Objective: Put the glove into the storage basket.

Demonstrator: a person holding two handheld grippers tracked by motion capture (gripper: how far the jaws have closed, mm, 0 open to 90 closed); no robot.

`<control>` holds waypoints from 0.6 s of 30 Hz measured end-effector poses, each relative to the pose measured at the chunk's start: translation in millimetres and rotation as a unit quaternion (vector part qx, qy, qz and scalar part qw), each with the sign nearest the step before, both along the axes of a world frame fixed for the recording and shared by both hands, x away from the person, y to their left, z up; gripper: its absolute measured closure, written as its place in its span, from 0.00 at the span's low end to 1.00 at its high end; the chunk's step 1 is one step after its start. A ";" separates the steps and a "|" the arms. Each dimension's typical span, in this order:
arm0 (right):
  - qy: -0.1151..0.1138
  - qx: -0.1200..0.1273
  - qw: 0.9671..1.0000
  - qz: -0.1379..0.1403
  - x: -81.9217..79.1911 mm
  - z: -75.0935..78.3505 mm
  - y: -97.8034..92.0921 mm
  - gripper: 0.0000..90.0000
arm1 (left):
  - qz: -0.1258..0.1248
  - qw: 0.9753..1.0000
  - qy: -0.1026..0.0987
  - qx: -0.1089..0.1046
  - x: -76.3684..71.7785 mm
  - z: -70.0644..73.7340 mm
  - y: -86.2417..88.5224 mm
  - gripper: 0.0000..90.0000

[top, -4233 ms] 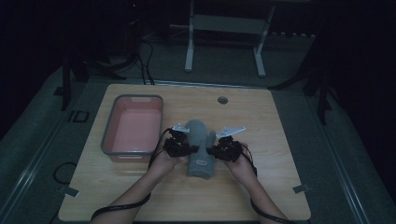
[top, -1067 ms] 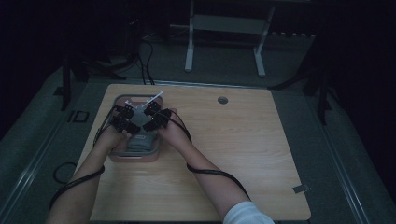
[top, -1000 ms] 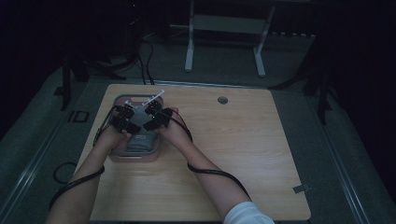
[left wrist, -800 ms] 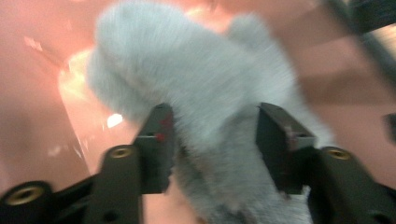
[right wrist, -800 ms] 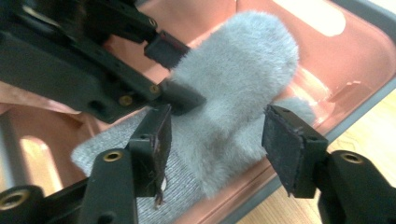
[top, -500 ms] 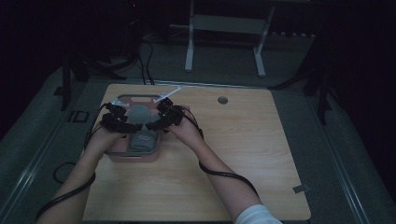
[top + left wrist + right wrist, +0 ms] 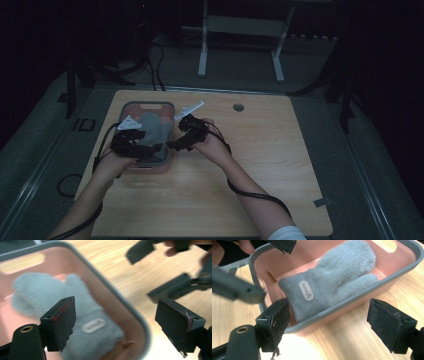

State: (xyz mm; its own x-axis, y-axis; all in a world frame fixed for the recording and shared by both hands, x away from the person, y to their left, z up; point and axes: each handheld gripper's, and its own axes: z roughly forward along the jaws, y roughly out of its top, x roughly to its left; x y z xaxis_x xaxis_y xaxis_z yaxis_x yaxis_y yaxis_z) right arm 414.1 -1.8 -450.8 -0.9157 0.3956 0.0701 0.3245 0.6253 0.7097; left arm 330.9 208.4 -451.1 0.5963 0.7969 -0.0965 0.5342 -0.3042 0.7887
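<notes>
A grey fleece mitten (image 7: pixel 151 127) with a small oval label lies flat inside a pink tray (image 7: pixel 146 104) with a grey rim, at the table's left. My left gripper (image 7: pixel 150 149) hovers over the tray's near end, jaws wide apart and empty. My right gripper (image 7: pixel 176 144) sits just right of the tray, also open and empty. In the left gripper view the mitten (image 7: pixel 82 315) lies below my left gripper (image 7: pixel 117 322), with the tray rim (image 7: pixel 125 307) crossing between the jaws. In the right gripper view the mitten (image 7: pixel 332 280) rests in the tray (image 7: pixel 352 301) beyond my right gripper (image 7: pixel 329 317).
Bare wooden tabletop (image 7: pixel 270 160) stretches right of the tray. A round cable hole (image 7: pixel 238 107) sits near the far edge. A metal stand (image 7: pixel 240 30) and cables lie on the dark floor beyond. A tape strip (image 7: pixel 322 202) marks the near right corner.
Both grippers carried the mitten from the table's middle to the tray, let it go there, and have drawn back toward the tray's near end with jaws open.
</notes>
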 end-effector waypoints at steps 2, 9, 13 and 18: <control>-0.003 0.000 1.000 0.001 -3.4 -0.2 -4.3 0.20 | -0.011 1.000 -0.003 -0.005 -5.7 0.7 -7.3 0.20; -0.013 0.000 1.000 -0.001 -12.3 -1.1 -21.9 0.20 | -0.050 0.998 -0.021 -0.017 -24.6 1.0 -29.4 0.20; -0.020 -0.001 1.000 -0.002 -19.6 -3.5 -36.9 0.20 | -0.070 0.997 -0.024 -0.020 -33.8 -2.9 -42.8 0.20; -0.017 -0.002 1.000 -0.007 -25.7 -10.1 -52.4 0.20 | -0.098 0.995 -0.021 -0.023 -41.9 -12.9 -59.8 0.20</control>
